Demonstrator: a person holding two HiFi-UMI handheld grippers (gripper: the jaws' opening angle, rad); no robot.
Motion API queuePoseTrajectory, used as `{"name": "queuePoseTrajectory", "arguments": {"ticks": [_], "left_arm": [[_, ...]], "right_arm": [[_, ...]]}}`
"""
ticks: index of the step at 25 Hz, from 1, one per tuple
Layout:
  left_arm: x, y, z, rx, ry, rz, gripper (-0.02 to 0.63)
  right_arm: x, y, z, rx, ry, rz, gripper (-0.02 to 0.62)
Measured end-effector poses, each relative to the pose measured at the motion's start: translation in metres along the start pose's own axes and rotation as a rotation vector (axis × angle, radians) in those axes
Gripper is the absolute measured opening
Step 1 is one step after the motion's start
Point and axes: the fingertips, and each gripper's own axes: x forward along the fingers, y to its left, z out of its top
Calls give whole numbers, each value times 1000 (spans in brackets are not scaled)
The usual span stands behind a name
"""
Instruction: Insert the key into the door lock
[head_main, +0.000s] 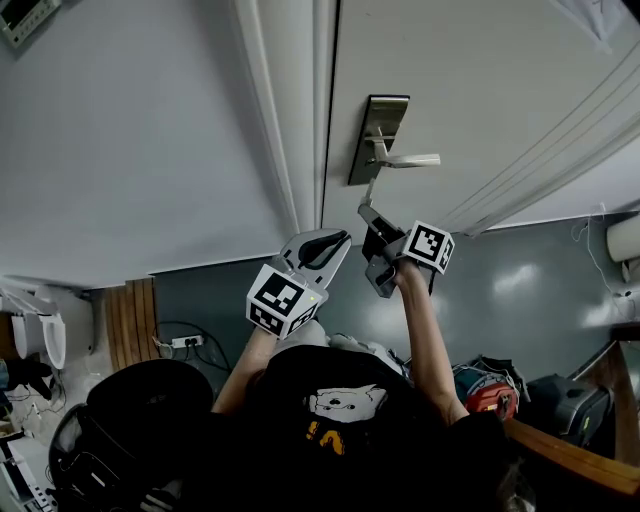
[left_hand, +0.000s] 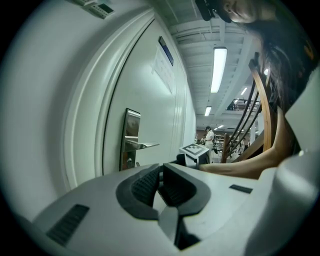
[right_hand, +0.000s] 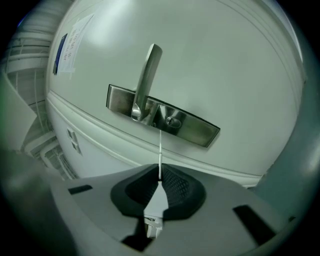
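A steel lock plate (head_main: 378, 138) with a lever handle (head_main: 408, 160) is set in the white door (head_main: 480, 90). My right gripper (head_main: 368, 215) is just below the plate, shut on a thin key (head_main: 369, 192) whose blade points up at the plate. In the right gripper view the key (right_hand: 160, 150) runs straight from the shut jaws (right_hand: 159, 179) towards the keyhole (right_hand: 173, 120), its tip short of it and just left of it, beside the handle (right_hand: 146, 80). My left gripper (head_main: 334, 238) hangs left of the right one, shut (left_hand: 161, 180) on nothing.
The door frame (head_main: 290, 120) and a white wall (head_main: 130, 130) lie left of the lock. A paper notice (right_hand: 73, 42) is stuck on the door. On the floor below are a power strip (head_main: 186, 342), a black chair (head_main: 130, 420) and a red object (head_main: 492, 395).
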Motion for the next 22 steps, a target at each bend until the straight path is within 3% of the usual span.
{"name": "queuePoseTrajectory", "arguments": {"ticks": [9,22], "left_arm": [[9,-10,-2,23,-4,21,28],[16,-15,-9,69,2,21,28]], "right_arm": [[1,-6,-1,62,71,83,17],[10,-12,13,142,93,162,17]]}}
